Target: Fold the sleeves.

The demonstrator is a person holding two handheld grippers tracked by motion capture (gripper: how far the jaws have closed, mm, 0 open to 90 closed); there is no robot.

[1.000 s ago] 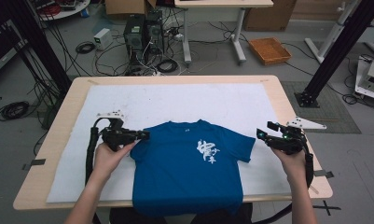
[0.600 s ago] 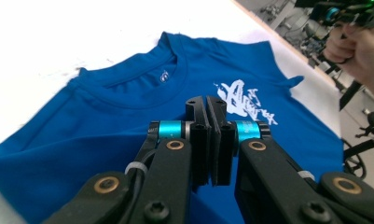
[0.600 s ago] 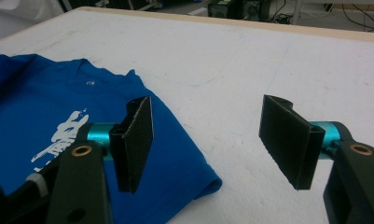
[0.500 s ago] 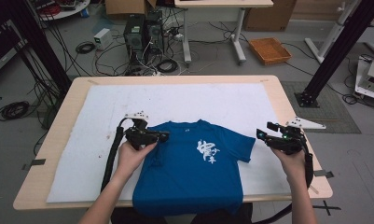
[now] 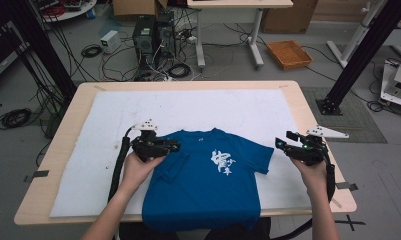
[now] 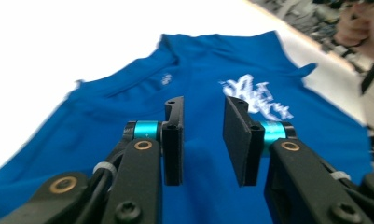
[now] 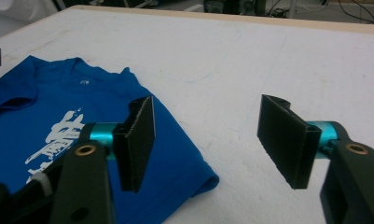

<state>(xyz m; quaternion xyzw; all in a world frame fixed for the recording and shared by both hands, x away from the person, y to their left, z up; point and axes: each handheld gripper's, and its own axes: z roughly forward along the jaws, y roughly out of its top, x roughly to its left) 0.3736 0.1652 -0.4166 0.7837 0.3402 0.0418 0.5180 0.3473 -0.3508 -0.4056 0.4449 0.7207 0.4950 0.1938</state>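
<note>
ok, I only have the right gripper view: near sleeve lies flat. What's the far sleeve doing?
Observer: The far sleeve is folded in over the tee.
Operator: Is it gripped?
Observer: No. The left hand-held gripper has just been opening its jaws; nothing is between them, and it hovers above the tee.
Operator: And the bottom end?
Observer: The hem hangs over the near edge of the table.

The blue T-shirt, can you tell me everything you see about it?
The blue T-shirt looks like soft cloth and lies flat, front up, on the white mat, its hem hanging over the table's near edge. It has white printed writing on the chest and a small white mark at the collar. One sleeve is folded in over the body; the other lies spread out.
</note>
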